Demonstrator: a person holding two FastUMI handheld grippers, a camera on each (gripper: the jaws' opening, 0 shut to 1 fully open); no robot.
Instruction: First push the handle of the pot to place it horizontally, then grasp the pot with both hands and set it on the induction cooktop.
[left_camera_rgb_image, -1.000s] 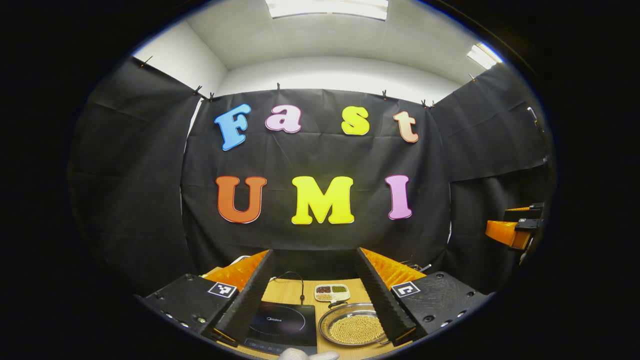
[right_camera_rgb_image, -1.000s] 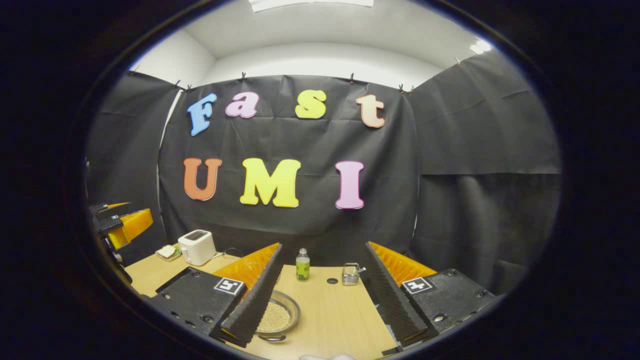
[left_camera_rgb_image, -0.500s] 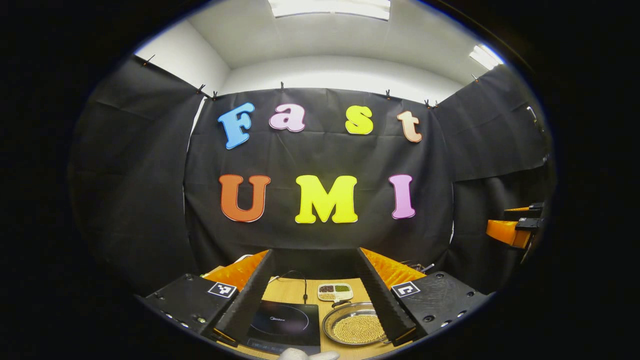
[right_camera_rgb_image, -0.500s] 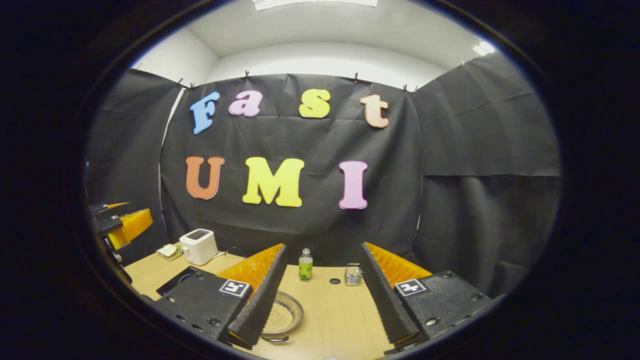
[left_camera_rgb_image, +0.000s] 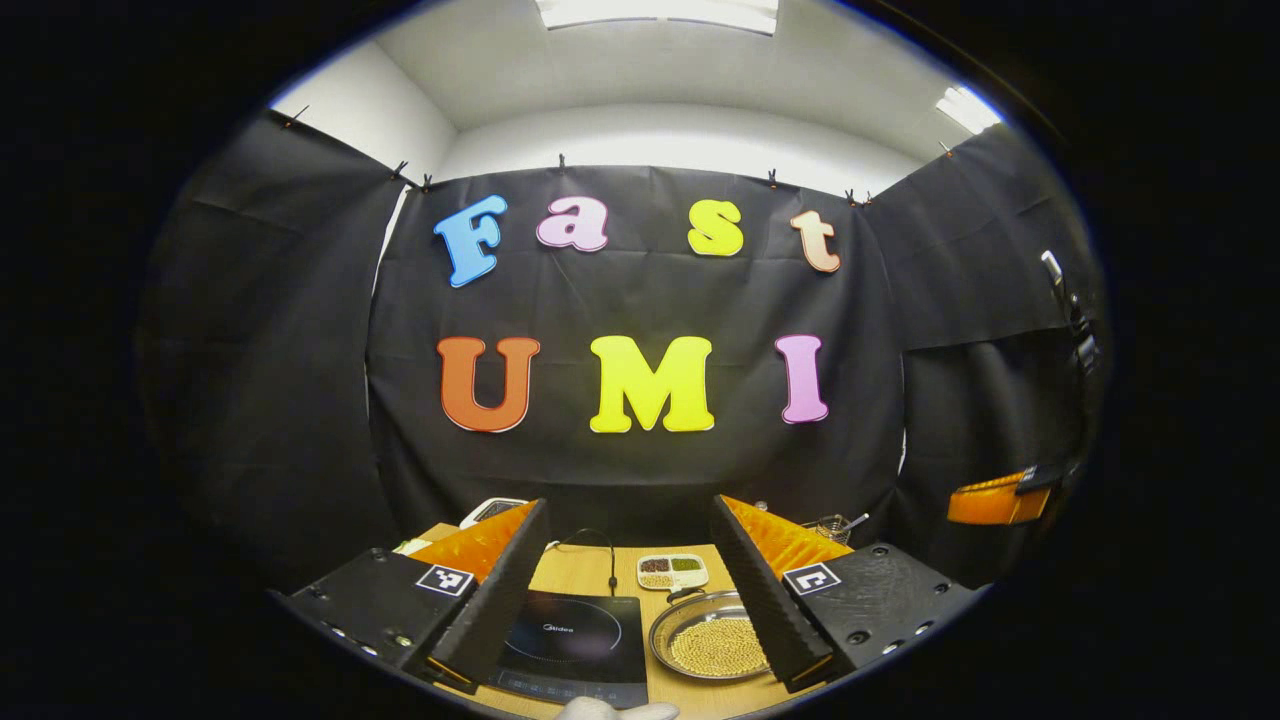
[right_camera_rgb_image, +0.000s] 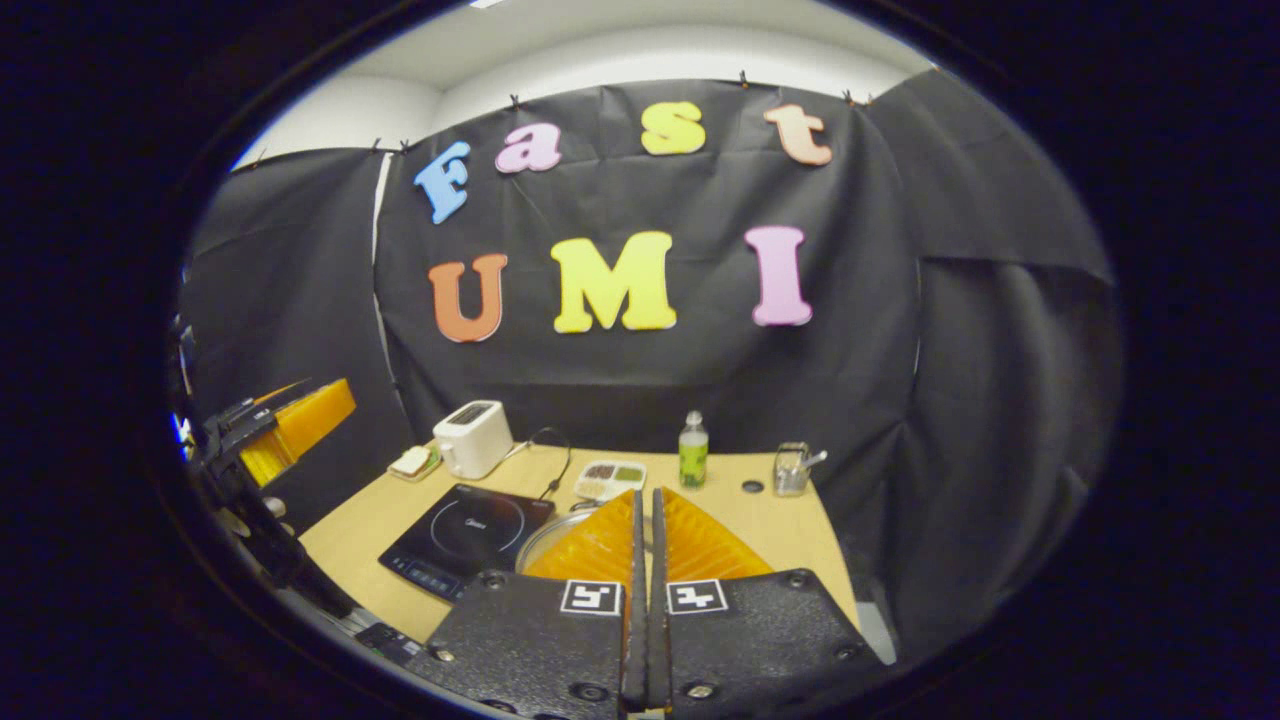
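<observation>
left tongs spread, right tongs clenched above the pot

the tabletop is pale wood and runs back to the black cloth wall. on it, toward its left part in the right gripper view, lies the flat black induction cooktop, with a thin black cord running from its far edge. just right of the cooktop sits the pot, a shallow round metal one holding small yellowish beads; in the left gripper view the two lie side by side with a strip of bare wood between them, so the pot is on the wood and not on the cooktop. its handle is too small to make out.

the left tongs are released, jaws wide apart and holding nothing, cooktop and pot showing between them. the right tongs are clenched, jaws pressed together with nothing between them (the pot rim peeks out on their left).

at the back stand a white toaster, a divided dish of beans, a green bottle and a small glass holder.
</observation>
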